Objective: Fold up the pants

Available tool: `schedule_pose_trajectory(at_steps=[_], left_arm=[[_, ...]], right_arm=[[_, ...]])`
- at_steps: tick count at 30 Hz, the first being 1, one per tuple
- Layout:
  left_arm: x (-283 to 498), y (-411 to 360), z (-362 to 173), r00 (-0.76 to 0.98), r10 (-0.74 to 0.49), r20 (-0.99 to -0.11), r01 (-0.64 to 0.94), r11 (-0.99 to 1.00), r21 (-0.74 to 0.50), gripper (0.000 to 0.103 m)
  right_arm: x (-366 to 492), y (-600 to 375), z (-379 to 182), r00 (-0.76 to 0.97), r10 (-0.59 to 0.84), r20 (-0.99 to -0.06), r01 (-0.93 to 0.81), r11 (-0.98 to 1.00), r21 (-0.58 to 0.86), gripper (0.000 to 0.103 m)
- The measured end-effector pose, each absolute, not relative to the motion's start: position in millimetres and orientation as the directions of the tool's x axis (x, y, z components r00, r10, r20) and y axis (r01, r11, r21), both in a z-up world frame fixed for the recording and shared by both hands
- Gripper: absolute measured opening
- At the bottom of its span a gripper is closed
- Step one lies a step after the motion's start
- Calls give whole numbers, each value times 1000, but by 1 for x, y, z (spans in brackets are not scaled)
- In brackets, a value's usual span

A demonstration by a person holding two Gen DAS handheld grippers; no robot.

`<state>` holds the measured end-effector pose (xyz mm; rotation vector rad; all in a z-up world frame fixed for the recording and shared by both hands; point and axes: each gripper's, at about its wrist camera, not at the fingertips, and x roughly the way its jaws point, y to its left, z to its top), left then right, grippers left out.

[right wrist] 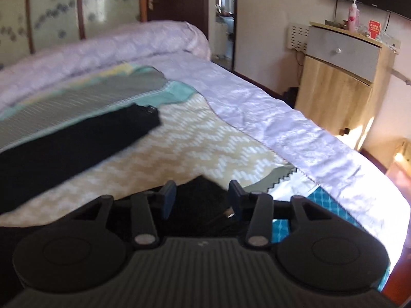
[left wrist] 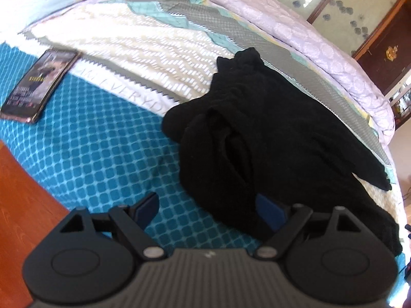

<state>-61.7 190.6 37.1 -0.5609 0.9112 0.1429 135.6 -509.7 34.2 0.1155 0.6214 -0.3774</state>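
Two tongs: both in view, one per wrist camera, each with blue pads and its jaws spread.
Left tongs [left wrist: 208, 206]: wide apart, gripping nothing; the left pad sits over the teal quilt, the right pad [left wrist: 269, 209] sits at the near edge of the black cloth.
Right tongs [right wrist: 203, 197]: parted, nothing clamped; a dark fold of cloth lies in the gap between the pads, whether touching them I cannot tell.
Pants [left wrist: 269, 133]: black, lying crumpled and spread on the bed, just ahead and to the right of the left tongs; in the right view one leg [right wrist: 77, 143] stretches flat across the left side, well beyond the right tongs.
Bed [left wrist: 102, 154]: patterned quilt in teal, cream and grey, with a rolled lilac duvet [right wrist: 115, 46] along the far side.
Phone [left wrist: 38, 87]: on the teal part, far left, well apart from the pants.
Cabinet [right wrist: 339, 82]: wooden, beside the bed on the right.
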Motion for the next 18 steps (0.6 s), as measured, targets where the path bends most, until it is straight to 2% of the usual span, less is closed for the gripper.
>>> schedule_pose_trajectory(at_steps=[9,13,16,17,18], left_arm=[[-70,227,25,674,-233,-701,-375,710,-596,86],[-63,230,24,679,-254,-689,-363,698,-616,86],[-50,239,21,696,-300,-652,-339,663,-667,94],[-44,242,18,700,-318,-639,-343,636,-691,94],[-36,244,12,700,-339,-629,-351,603,-716,89]], right_arm=[[60,-425,30,802,-35,-597,174,969,177,53],[52,-379,15,783,40,-621,110,973,201,53],[57,-352,2,751,98,-653,70,972,226,53],[60,-346,-2,739,116,-664,64,969,240,53],[63,-339,-6,727,130,-674,58,967,248,53]])
